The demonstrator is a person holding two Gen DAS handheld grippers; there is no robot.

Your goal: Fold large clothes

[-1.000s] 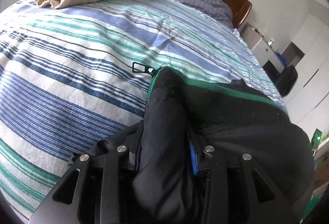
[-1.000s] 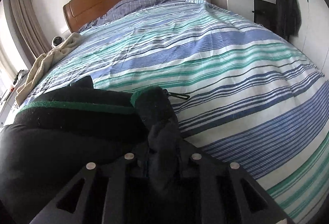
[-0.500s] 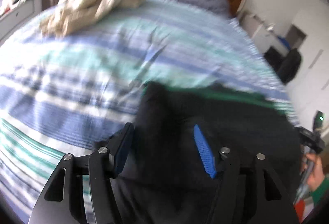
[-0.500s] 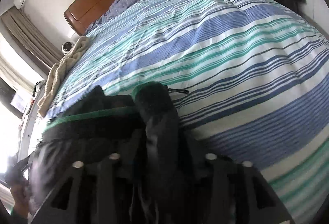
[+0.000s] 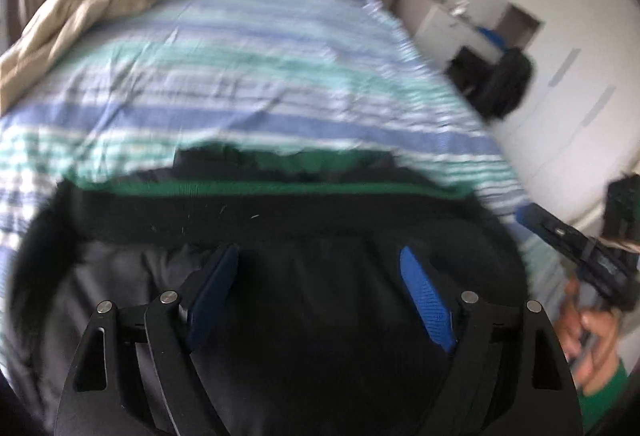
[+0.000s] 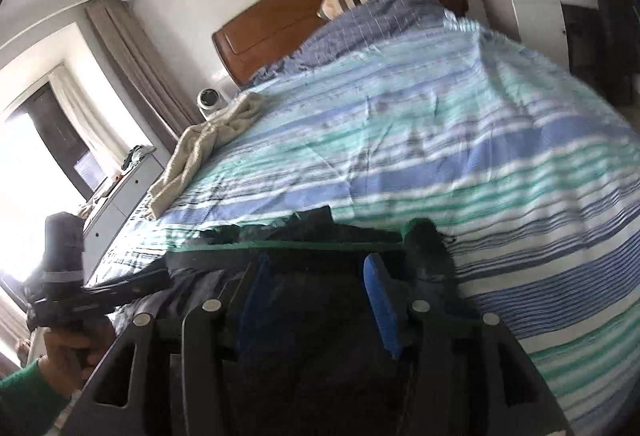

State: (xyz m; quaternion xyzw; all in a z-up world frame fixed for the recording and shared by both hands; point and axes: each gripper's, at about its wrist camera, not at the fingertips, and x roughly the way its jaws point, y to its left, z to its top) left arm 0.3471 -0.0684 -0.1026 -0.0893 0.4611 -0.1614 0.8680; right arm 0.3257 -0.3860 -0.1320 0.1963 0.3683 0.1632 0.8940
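Note:
A black garment with a green band (image 5: 280, 192) lies folded on the near part of the striped bed; it also shows in the right wrist view (image 6: 320, 336). My left gripper (image 5: 320, 264) is open above the garment, its blue pads (image 5: 424, 300) spread wide with nothing between them. My right gripper (image 6: 316, 272) is open too, over the garment's right side, pads (image 6: 380, 300) apart. Each gripper shows in the other's view, held in a hand: the right one (image 5: 580, 248), the left one (image 6: 72, 276).
The bed has a blue, green and white striped cover (image 6: 440, 140) and a wooden headboard (image 6: 304, 20). A beige garment (image 5: 80, 8) lies at the far left of the bed. A white dresser (image 6: 532, 4) and a dark hanging item (image 5: 504, 80) stand to the right.
Both grippers were shut on folds of the black garment. They have opened, let go and pulled back and up. The garment now lies flat on the bed.

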